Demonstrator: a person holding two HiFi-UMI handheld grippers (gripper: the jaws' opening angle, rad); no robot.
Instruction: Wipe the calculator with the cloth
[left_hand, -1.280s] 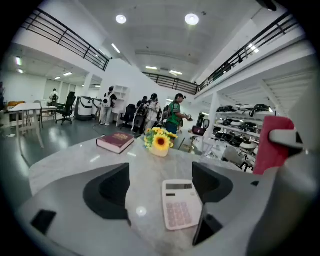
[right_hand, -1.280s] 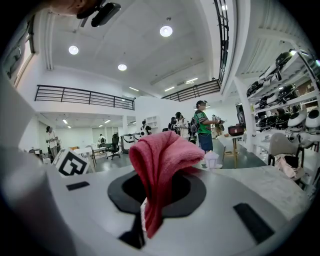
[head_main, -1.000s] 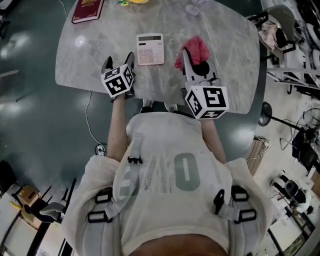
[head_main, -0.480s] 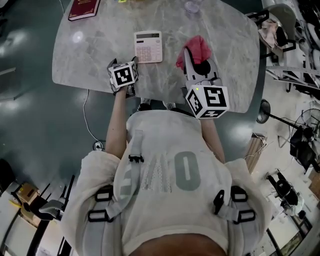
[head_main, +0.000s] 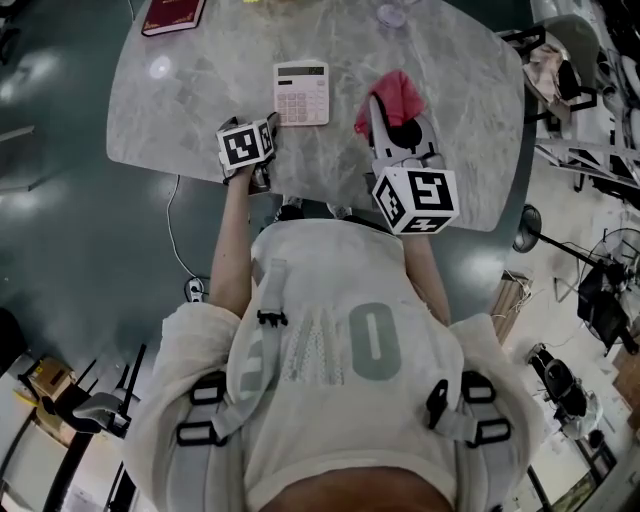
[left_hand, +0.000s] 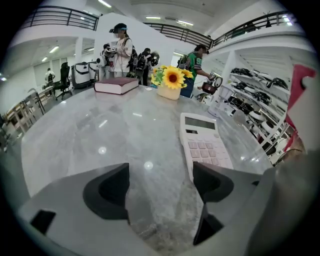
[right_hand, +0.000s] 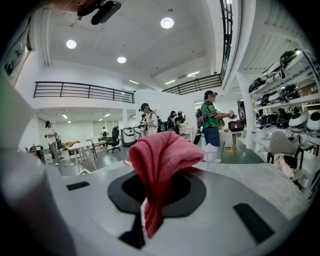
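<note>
A pale pink and white calculator (head_main: 301, 93) lies flat on the marble table (head_main: 180, 110). In the left gripper view the calculator (left_hand: 205, 142) sits just ahead of the right jaw. My left gripper (head_main: 262, 130) is low over the table at the calculator's near left corner. Its jaws stand open (left_hand: 160, 185) with only bare marble between them. To the right of the calculator, my right gripper (head_main: 392, 118) is shut on a red cloth (head_main: 393, 98). The cloth (right_hand: 162, 165) bunches up above the closed jaws and hides their tips.
A dark red book (head_main: 172, 14) lies at the table's far left, also seen as the book (left_hand: 116, 85). A sunflower pot (left_hand: 171, 82) stands at the far edge, with a clear glass (head_main: 390, 12) further right. Several people stand beyond the table.
My left gripper has moved forward and slightly right, up to the calculator's near left corner. The right gripper with the cloth has stayed about where it was.
</note>
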